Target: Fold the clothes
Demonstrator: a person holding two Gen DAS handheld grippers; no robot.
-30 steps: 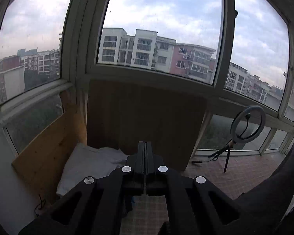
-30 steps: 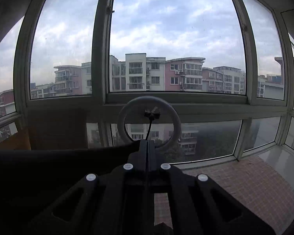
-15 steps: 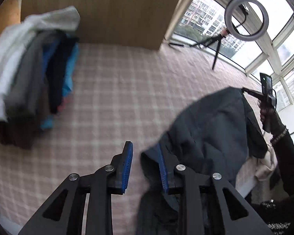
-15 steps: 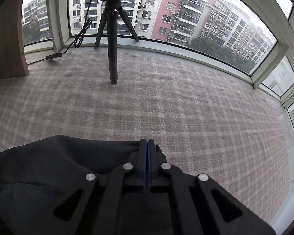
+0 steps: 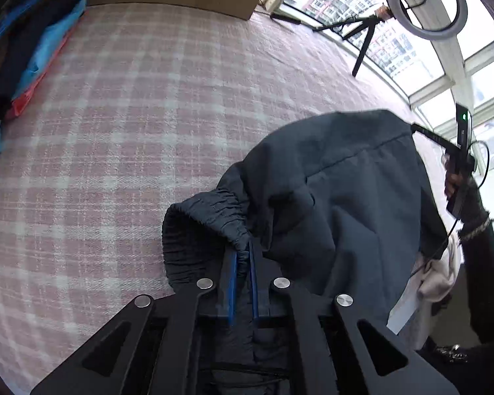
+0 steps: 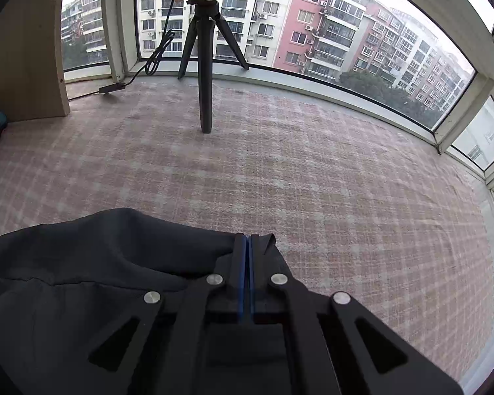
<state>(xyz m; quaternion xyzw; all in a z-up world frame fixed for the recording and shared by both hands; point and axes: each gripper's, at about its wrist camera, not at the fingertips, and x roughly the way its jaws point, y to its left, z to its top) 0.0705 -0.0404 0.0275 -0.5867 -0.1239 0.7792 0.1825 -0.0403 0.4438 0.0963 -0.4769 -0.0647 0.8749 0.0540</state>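
Note:
A dark grey garment with an elastic waistband hangs just above the pink checked cover, stretched between both grippers. My left gripper is closing its blue pads, and the gathered waistband is pinched between them. In the left wrist view my right gripper grips the garment's far top corner, with a person's hand behind it. In the right wrist view the right gripper is shut on the edge of the dark garment, which drapes to the left over the checked cover.
A pile of folded clothes in blue, red and dark tones lies at the far left. A ring light on a tripod stands by the window, its legs on the cover. A wooden board leans at the back. Cream cloth lies at the right.
Both grippers tilted down from the window toward the cover and sank. The left gripper opened, then closed on the garment's waistband. The right stayed shut on the garment.

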